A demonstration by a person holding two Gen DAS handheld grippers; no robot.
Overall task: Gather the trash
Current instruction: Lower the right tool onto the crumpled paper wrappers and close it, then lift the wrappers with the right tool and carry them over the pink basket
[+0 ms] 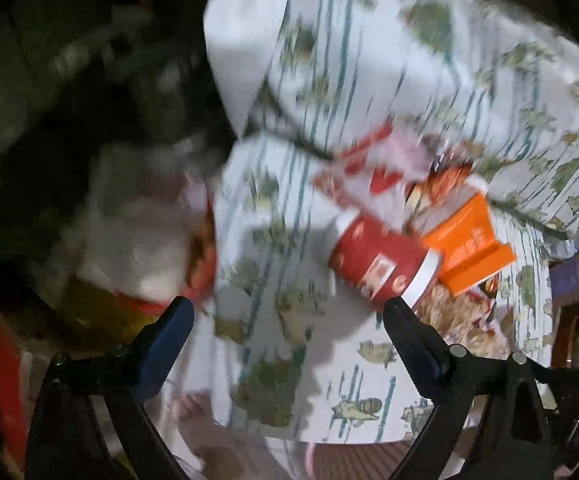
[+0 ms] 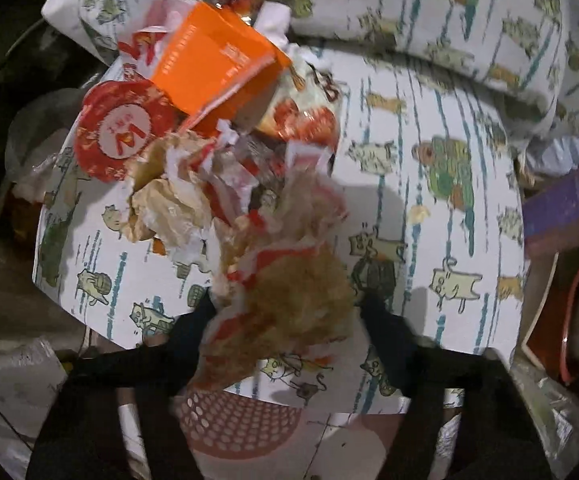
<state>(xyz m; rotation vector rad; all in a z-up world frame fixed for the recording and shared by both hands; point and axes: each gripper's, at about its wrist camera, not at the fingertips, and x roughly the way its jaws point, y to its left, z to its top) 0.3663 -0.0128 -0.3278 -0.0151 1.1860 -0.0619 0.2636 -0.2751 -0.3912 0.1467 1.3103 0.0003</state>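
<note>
Right gripper (image 2: 285, 320): jaws part-spread either side of crumpled brown-and-red wrapper (image 2: 289, 300); pad contact cannot tell, blur. Left gripper (image 1: 289, 320): jaws wide apart, nothing between, over printed cloth (image 1: 309, 380). Beyond: red cup (image 1: 377, 264) on side, touching orange box (image 1: 469, 248). Trash pile mid-cloth. Pillow (image 1: 409, 60) behind.

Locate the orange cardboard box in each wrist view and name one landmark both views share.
Left wrist: orange cardboard box right of centre, against the red paper cup.
Right wrist: upper left of centre, atop the trash pile.
Shared landmark: the cat-print white sheet under the trash.
</note>
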